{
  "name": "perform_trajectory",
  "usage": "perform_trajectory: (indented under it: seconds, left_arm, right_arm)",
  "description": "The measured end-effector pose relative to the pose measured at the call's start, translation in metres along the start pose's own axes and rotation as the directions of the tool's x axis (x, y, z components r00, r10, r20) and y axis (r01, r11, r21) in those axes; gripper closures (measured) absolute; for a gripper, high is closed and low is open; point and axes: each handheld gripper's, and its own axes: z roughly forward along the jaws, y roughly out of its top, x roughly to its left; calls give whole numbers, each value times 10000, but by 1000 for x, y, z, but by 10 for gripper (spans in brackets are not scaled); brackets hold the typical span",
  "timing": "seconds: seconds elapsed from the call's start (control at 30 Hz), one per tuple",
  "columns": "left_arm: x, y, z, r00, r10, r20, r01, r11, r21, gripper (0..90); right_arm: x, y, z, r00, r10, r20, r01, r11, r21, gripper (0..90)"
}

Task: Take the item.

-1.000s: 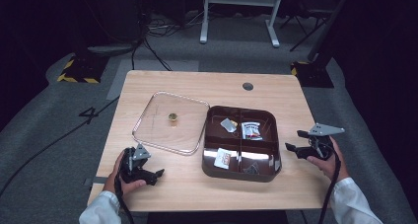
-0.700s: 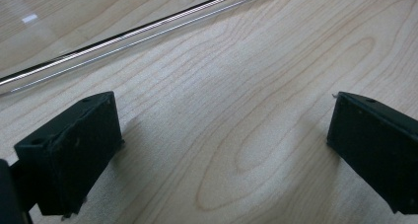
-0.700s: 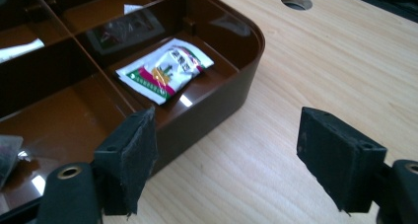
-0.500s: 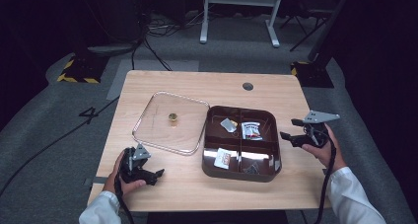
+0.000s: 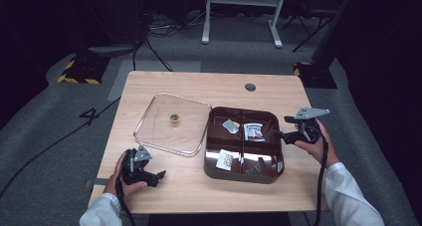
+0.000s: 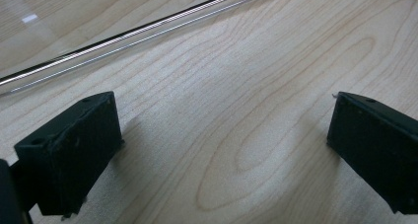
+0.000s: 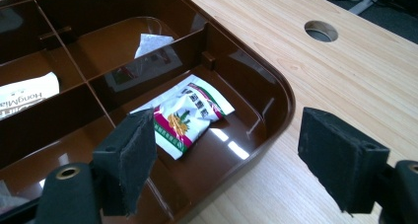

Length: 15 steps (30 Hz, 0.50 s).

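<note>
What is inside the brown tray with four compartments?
The brown tray holds a red and green packet and a silver wrapper in its far compartments, a white packet near left, and something unclear near right.

Floor (image 5: pixel 74 136), left of frame: painted "4" (image 5: pixel 91 115), legible in high view. White packet (image 7: pixel 27 99) in brown tray (image 7: pixel 276 93), left edge of right gripper view: "HongMia…", cut off, upside down. Green-red sachet (image 7: pixel 185 113) print: unreadable.

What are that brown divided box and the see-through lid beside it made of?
The brown divided box looks like glossy moulded plastic: it mirrors lights and its rim is rounded. The see-through lid seems clear plastic, perhaps glass; the wood grain shows through it.
</note>
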Motion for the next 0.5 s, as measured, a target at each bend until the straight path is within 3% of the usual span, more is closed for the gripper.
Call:
perform_trajectory:
  seconds: [0.5]
  left_arm:
    - [0, 0, 0, 10000, -1, 2, 1, 10000, -3, 1]
  right_arm:
    - [7, 19, 30, 9994, -227, -270, 239, 9987, 447, 240]
